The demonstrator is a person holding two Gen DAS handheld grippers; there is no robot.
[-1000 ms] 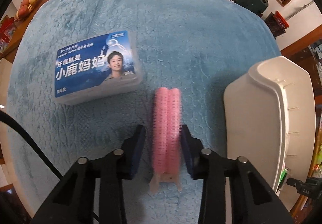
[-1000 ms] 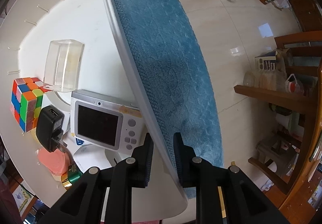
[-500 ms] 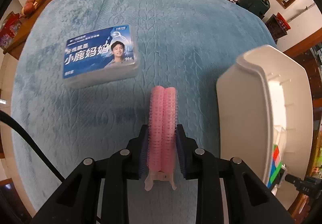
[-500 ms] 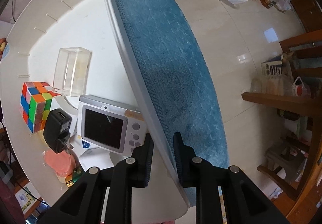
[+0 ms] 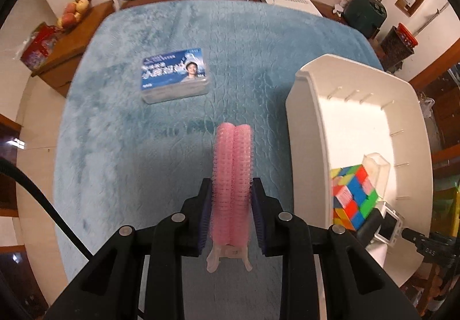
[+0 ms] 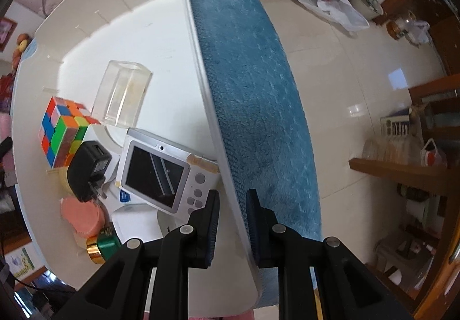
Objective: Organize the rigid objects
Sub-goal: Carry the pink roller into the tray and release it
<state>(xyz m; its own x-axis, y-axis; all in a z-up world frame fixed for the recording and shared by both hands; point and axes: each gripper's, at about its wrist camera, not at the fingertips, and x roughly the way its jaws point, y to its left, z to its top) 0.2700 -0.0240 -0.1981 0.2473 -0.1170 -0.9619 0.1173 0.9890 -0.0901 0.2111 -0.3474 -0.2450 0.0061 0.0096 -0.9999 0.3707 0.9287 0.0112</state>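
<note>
The left gripper pinches the pink hair-roller clip by its sides, both pads pressed against it, the roller's length running forward out of the jaws and its clear handle end poking back between the finger bases; it looks lifted off the blue plush mat. To its right stands the white bin, tipped so its open side faces the roller; inside lie a colour cube and a clear box. Ahead and to the left sits the blue floss box, not yet collected. The right gripper clamps the bin's wall, steadying it. The step in hand is likely the carry; next, the roller must swing right over the rim, then be let go inside
</note>
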